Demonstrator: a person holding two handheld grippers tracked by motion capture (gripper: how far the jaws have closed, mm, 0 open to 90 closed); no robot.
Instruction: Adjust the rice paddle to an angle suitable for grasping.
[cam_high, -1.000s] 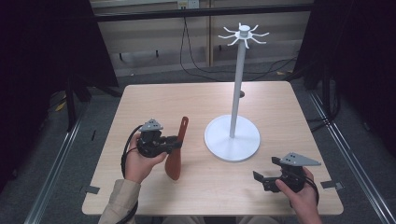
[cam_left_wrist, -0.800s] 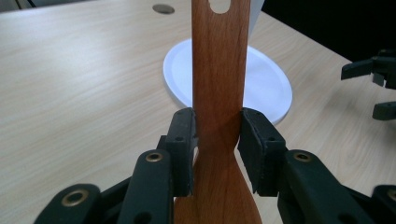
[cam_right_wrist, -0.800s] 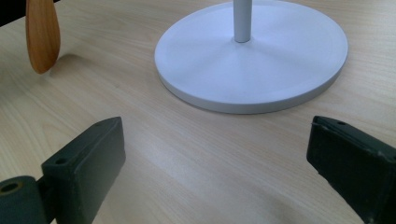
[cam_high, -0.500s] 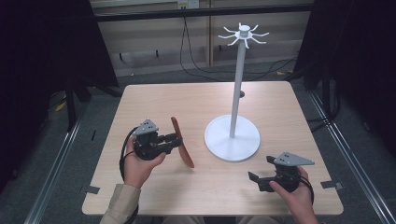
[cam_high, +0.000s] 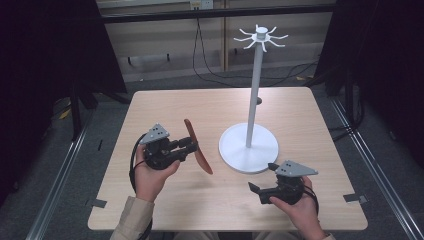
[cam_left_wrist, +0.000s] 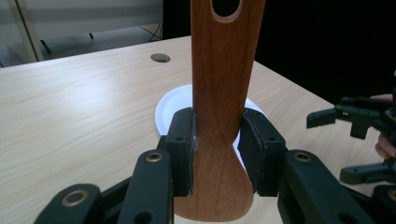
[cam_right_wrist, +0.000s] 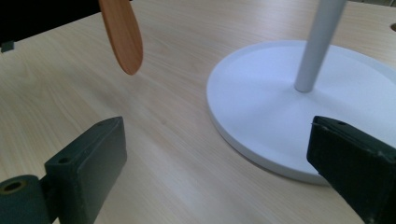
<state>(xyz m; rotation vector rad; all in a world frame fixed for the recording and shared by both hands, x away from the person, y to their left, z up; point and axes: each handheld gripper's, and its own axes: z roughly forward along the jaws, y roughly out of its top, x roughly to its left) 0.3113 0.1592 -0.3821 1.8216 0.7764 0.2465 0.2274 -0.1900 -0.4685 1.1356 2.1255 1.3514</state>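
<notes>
The left gripper (cam_high: 192, 146) is clamped on a wooden spatula (cam_high: 197, 145), its two pads (cam_left_wrist: 183, 154) pressing the sides of the handle just above where it widens into the blade. Half a second ago the spatula stood in much the same tilt; a second ago it hung more nearly upright with its blade low beside the hand, so it has swung round, the blade end now pointing near and right, lifted off the wooden table (cam_high: 165, 105), and the handle end pointing far. The spatula sits at the table's near left, just left of the white stand (cam_high: 249, 147) and its round base. The right gripper (cam_high: 261, 177) rests near the table's near right edge, jaws wide apart, having shifted slightly toward the stand's base since a second ago.
</notes>
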